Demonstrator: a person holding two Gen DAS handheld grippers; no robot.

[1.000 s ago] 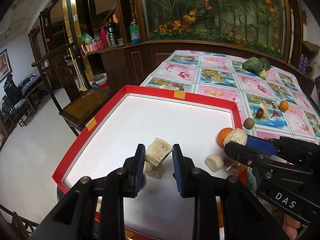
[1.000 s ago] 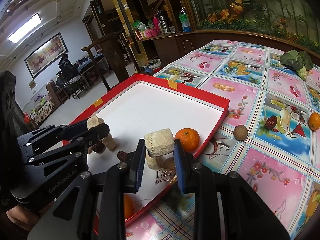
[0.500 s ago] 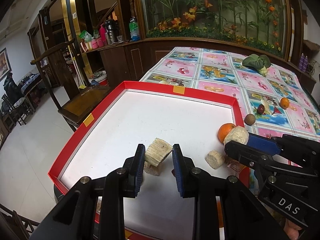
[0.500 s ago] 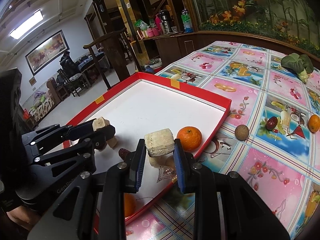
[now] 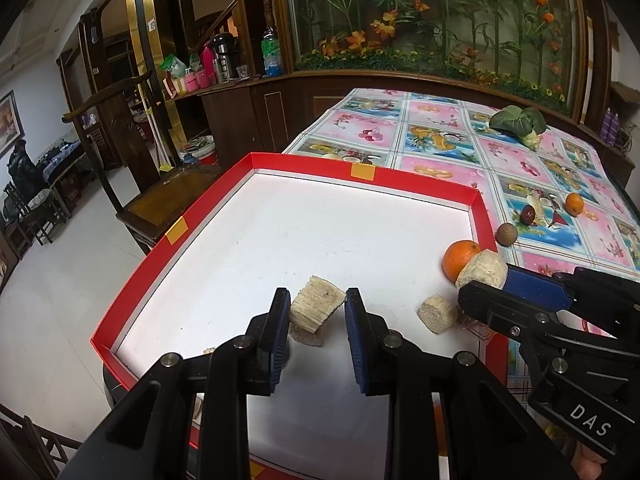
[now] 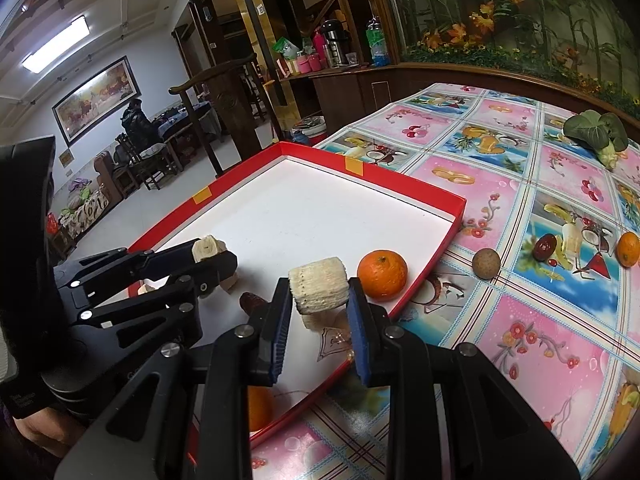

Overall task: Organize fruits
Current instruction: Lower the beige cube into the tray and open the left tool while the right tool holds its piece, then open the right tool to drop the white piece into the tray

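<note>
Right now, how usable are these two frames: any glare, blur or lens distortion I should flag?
Left wrist view: strong fisheye bending, dark corners, sharp focus; the white floor of the red tray is bright but keeps detail. Right wrist view: same curvature; the ceiling light blows out; the right tool and the pale chunk it holds stay crisp.

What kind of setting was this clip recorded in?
Probably a home dining or living room: a fruit-print plastic tablecloth, carved dark wooden chair, and large framed painting on the wall.

Both tongs, left and right, slightly higher above the tray.
</note>
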